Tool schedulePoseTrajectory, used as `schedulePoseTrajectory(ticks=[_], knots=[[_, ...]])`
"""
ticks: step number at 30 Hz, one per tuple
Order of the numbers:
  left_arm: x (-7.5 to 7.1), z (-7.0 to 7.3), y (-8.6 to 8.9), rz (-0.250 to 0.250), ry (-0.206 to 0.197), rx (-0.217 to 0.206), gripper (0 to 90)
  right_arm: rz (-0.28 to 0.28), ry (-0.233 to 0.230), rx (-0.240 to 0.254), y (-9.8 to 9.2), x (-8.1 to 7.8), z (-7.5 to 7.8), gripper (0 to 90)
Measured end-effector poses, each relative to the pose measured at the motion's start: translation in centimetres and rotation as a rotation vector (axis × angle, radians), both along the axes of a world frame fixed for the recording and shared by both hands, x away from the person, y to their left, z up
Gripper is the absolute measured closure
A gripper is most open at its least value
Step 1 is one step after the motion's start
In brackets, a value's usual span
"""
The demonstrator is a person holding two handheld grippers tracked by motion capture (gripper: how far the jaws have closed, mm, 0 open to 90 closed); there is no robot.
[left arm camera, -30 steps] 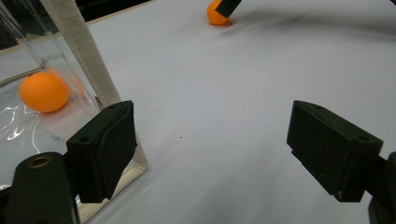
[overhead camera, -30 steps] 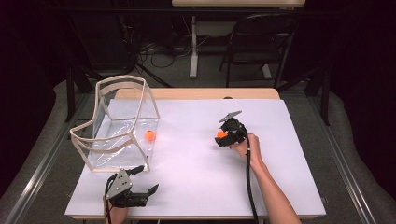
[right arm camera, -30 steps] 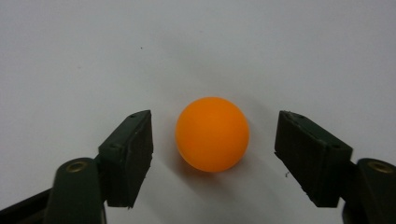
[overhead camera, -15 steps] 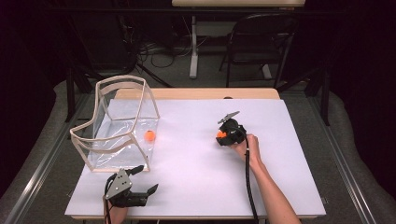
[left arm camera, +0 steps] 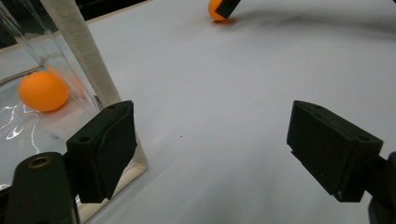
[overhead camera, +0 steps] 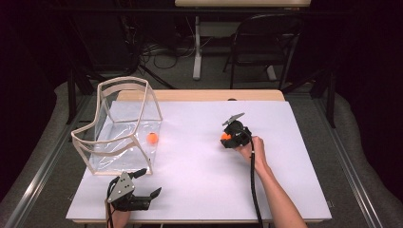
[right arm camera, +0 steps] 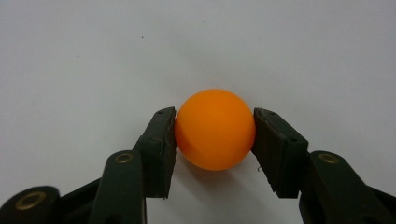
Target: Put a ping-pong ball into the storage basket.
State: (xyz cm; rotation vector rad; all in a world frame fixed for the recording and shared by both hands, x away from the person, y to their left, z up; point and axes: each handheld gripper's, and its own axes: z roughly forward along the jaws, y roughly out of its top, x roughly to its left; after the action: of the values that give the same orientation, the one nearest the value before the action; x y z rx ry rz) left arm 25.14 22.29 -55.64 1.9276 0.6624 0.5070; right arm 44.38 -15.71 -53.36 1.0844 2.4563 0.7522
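With the right gripper [right arm camera: 215, 128] clamped on the orange ball [right arm camera: 215, 129], which sits on the white table [overhead camera: 199, 166] right of centre, we judge the step in hand to be the lift. Its jaws have just been closing, and both pads now press the ball at its widest line. We should hold that squeeze steady and raise straight up, since a smooth round ball may slip out if the grip loosens or tilts. Our right forearm reaches in from the near edge, gripper angled down toward the table. Our left gripper [overhead camera: 142, 190] rests low at the near edge, jaws wide and empty, just beside the clear bag [overhead camera: 121, 128], which holds a second orange ball [overhead camera: 152, 138].
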Motion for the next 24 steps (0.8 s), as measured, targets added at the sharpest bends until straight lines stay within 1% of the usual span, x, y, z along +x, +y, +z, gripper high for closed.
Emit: schedulePoseTrajectory(ticks=[1, 3, 6, 8, 10, 12, 13, 16, 19, 23, 24], knots=[[0.0, 0.0, 0.0, 0.002, 0.0, -0.001, 15.7, 0.0, -0.009, 0.006, 0.0, 0.0, 0.1, 50.7], [0.0, 0.0, 0.0, 0.003, -0.002, -0.004, 15.8, 0.002, -0.002, 0.007, -0.1, -0.1, 0.3, 50.7], [0.0, 0.0, 0.0, 0.0, 0.0, 0.003, 15.8, -0.003, 0.002, 0.004, -0.1, -0.1, 0.9, 50.7], [0.0, 0.0, 0.0, -0.002, 0.003, 0.004, 15.8, 0.002, -0.006, 0.005, -0.2, -0.2, 1.4, 50.7], [0.0, 0.0, 0.0, -0.001, 0.001, -0.001, 15.8, 0.002, -0.014, 0.008, -0.1, -0.3, 1.8, 50.7], [0.0, 0.1, 0.1, 0.004, -0.002, -0.003, 15.8, 0.004, -0.01, 0.006, 0.0, -0.4, 2.2, 50.7], [0.0, 0.1, 0.1, 0.005, -0.002, -0.004, 15.8, 0.014, -0.014, 0.006, 0.0, -0.5, 2.4, 50.8], [0.0, 0.0, 0.0, 0.0, -0.001, 0.0, 15.8, 0.019, -0.025, 0.006, 0.3, -0.7, 2.8, 50.7], [0.0, 0.0, 0.0, 0.001, -0.001, -0.002, 15.8, 0.023, -0.023, 0.003, 0.5, -1.0, 3.3, 50.8], [0.0, 0.1, 0.1, 0.005, -0.002, -0.003, 15.8, 0.032, -0.033, 0.014, 0.7, -1.2, 3.8, 50.7], [0.0, 0.1, 0.1, 0.005, -0.002, -0.005, 15.8, 0.03, -0.027, 0.011, 0.7, -1.3, 3.9, 50.8]])
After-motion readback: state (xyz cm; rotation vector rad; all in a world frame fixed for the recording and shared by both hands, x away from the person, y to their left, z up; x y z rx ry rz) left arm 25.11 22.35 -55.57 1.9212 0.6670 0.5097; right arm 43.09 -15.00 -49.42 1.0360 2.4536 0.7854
